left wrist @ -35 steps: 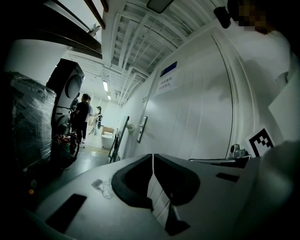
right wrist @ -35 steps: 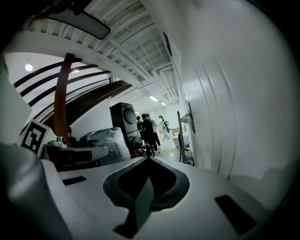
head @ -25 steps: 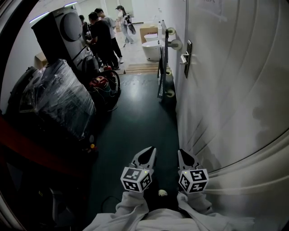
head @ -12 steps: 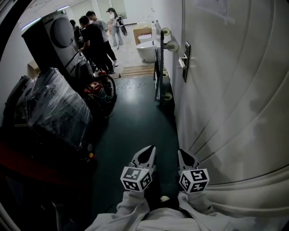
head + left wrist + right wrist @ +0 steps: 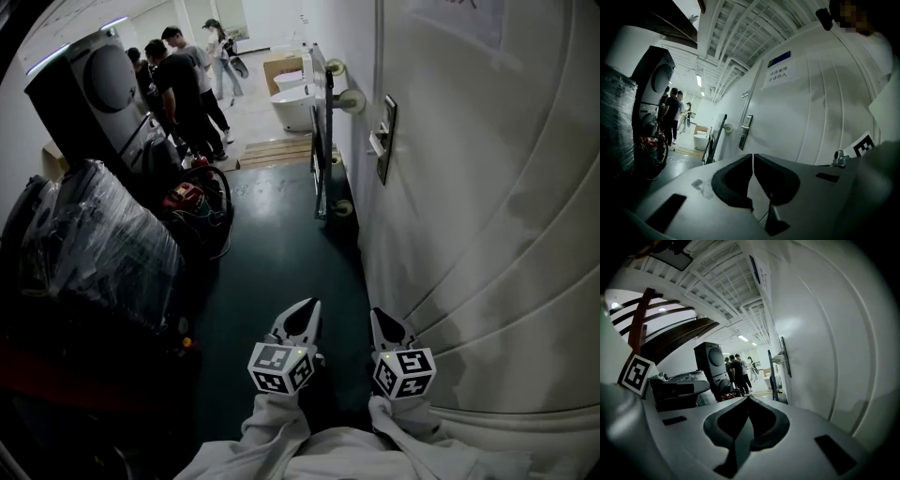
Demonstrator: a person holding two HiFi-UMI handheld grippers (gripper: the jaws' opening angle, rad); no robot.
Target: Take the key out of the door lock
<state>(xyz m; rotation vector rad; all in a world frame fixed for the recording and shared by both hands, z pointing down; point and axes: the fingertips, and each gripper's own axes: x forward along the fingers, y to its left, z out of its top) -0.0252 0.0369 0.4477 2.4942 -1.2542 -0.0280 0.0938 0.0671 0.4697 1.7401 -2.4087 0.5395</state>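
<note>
Head view: the left tongs [image 5: 307, 314] and the right tongs [image 5: 380, 321] hang low and side by side over the dark floor [image 5: 281, 244], each with its jaws pressed together and nothing between them; the lock plate [image 5: 385, 139] with its lever sits on the white door [image 5: 487, 187], well ahead of both. The key is too small to make out here, so I judge it to be at that plate and not yet taken out. People [image 5: 183, 89] stand at the far end of the corridor.

Left gripper view: the jaws meet tip to tip, empty; the plate shows up ahead on the door, well apart from the tips; no key can be read.

Right gripper view: these jaws are also together and hold nothing; the plate is seen nearly edge-on along the door.

What could go wrong, as I judge it: arriving with the jaws together would only knock the key or lever; a small, poorly seen key invites a grip on the lever instead; and a pull off the key's own line could jam it or let it slip onto the dark floor.
</note>
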